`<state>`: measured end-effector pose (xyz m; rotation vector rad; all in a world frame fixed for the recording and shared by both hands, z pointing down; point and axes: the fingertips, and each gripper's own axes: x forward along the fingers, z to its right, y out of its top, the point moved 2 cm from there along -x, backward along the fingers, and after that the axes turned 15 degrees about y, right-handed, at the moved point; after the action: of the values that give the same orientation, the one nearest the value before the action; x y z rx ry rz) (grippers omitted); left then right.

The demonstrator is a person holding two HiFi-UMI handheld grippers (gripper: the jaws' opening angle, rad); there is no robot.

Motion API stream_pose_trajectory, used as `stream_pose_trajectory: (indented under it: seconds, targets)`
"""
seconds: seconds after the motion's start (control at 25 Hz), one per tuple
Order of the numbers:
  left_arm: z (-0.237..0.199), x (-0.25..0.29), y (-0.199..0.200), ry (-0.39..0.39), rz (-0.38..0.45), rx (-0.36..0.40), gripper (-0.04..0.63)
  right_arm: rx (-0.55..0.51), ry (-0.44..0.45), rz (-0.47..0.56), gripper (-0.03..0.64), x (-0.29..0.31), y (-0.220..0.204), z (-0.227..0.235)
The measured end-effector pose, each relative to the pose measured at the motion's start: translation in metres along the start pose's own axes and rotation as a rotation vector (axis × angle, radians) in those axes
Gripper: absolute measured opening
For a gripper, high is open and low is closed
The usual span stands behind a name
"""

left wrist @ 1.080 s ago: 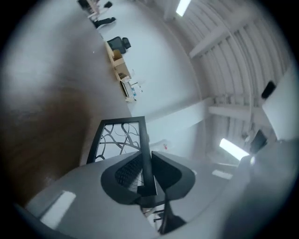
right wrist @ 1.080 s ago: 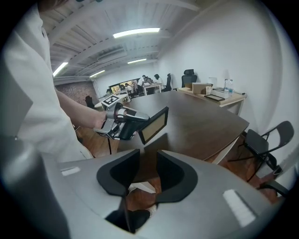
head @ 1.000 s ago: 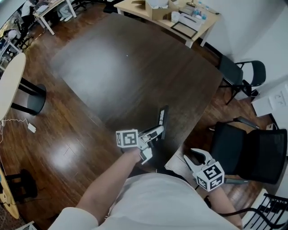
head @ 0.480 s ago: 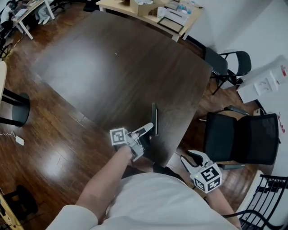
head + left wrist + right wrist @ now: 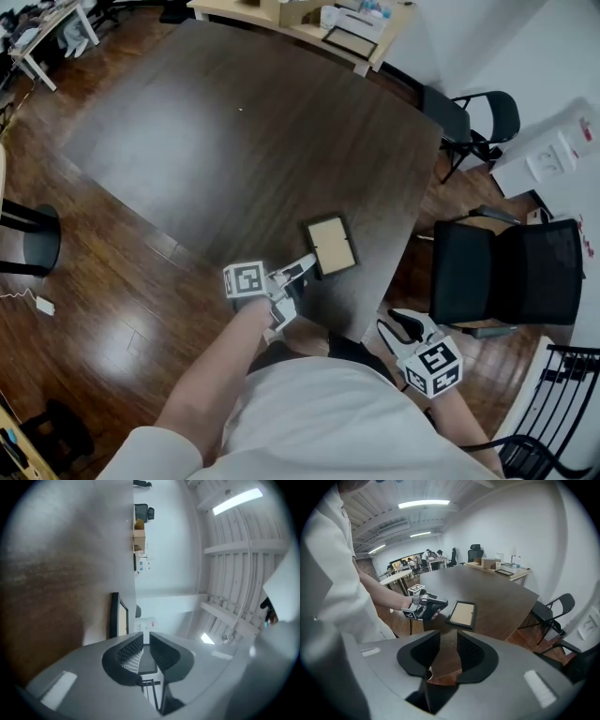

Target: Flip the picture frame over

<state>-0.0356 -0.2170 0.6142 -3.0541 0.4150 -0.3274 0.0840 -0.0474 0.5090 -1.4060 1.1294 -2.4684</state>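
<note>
The picture frame lies flat on the dark table near its front right corner, black border round a tan face turned up. My left gripper is just off the frame's near left corner, level with the tabletop. Its jaws have just been closing, and only a narrow gap with nothing in it is left between them. In the left gripper view the frame shows edge-on beside the left gripper. My right gripper hangs open and empty off the table's edge, and in its view the right gripper looks at the frame.
A black chair stands right of the table's corner, a second chair farther back. A light wooden desk with boxes is beyond the table's far edge. Wooden floor spreads to the left.
The frame stood on its edge in my left gripper's jaws. It now lies flat, tan side up, free of the jaws, which have narrowed. My right gripper barely shifted.
</note>
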Motion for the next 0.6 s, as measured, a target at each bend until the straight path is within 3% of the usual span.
stream_pose_trajectory:
  seconds: [0.12,0.4,0.6]
  targets:
    - [-0.002,-0.002,0.001,0.063,-0.026,0.062,0.031,0.017,-0.013,-0.004,0.115,0.001,0.000,-0.004]
    - [0.002,-0.006,0.006,0.039,-0.006,0.061,0.028,0.039,0.002,-0.045,0.115,0.003,-0.015,-0.017]
    - [0.015,-0.023,-0.003,0.045,0.038,0.093,0.025,-0.004,0.034,-0.036,0.115,-0.001,-0.021,-0.014]
